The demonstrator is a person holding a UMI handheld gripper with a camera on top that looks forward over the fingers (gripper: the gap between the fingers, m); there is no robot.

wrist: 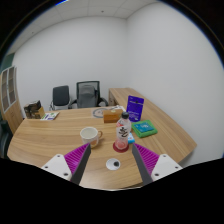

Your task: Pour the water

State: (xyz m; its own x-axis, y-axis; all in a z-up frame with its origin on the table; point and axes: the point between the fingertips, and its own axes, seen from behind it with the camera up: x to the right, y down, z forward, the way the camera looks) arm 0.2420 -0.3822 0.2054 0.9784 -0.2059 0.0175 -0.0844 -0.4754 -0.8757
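A clear water bottle with a pale label stands upright on the wooden table, beyond my fingers and slightly right of centre. At its foot sits a small red cup. A cream mug stands to the left of the bottle. My gripper is open, its purple pads spread wide. Between the fingers a small round white-rimmed black object lies on the table, touched by neither finger. Nothing is held.
A green book and a purple box lie on the right part of the table. An orange box stands behind the mug. Two office chairs stand at the far side, and items sit at the far left.
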